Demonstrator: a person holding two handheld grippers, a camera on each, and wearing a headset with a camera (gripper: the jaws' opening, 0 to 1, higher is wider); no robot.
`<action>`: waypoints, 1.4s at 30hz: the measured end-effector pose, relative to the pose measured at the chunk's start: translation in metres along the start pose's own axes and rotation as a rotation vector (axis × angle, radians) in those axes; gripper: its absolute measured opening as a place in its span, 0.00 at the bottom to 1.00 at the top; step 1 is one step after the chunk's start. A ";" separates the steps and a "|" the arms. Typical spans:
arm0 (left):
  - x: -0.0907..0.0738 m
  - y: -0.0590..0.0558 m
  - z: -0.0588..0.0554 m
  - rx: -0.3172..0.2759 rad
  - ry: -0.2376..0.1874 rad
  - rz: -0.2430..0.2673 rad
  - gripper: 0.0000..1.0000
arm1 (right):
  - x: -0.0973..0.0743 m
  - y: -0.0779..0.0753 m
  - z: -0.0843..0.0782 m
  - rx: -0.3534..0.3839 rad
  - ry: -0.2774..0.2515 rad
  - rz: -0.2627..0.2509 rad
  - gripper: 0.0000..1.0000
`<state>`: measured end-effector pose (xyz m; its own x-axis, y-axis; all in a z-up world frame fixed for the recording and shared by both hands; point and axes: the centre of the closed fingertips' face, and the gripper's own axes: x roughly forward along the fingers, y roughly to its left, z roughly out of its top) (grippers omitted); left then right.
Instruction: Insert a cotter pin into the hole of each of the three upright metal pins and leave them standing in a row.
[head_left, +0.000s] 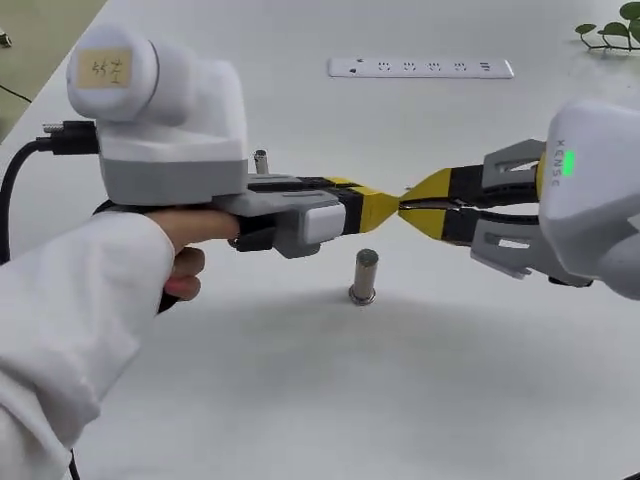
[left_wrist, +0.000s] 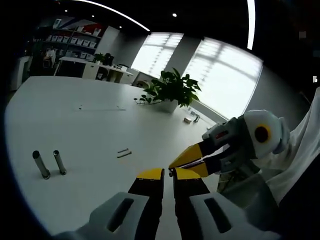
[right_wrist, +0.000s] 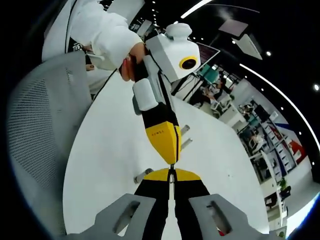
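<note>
Currently right gripper (head_left: 408, 208) jaws clench the cotter pin (right_wrist: 172, 175), left gripper (left_wrist: 168, 175) jaws' state unclear; this tip-to-tip handover may drop it.

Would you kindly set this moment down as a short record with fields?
left gripper: tip to tip with right gripper, above the table
between the tips: too small to tell
front metal pin: upright, apart from both grippers
two metal pins: upright, side by side
cotter pins: lying loose on the table
background: power strip, plant
</note>
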<state>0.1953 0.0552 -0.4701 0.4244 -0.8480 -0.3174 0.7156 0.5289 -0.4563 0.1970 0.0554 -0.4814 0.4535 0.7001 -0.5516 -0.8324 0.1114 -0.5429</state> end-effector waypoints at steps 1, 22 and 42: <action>0.000 0.000 0.000 -0.001 0.001 -0.002 0.02 | 0.000 0.000 0.001 0.000 0.000 -0.002 0.00; -0.007 0.004 -0.011 -0.049 0.052 -0.016 0.00 | 0.003 0.011 0.009 -0.038 -0.006 0.029 0.00; -0.007 0.003 -0.016 -0.037 0.080 0.003 0.00 | 0.004 0.015 0.001 -0.002 -0.028 0.042 0.09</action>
<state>0.1858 0.0634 -0.4824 0.3802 -0.8415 -0.3838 0.6926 0.5340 -0.4849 0.1864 0.0609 -0.4909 0.4092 0.7233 -0.5562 -0.8498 0.0801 -0.5211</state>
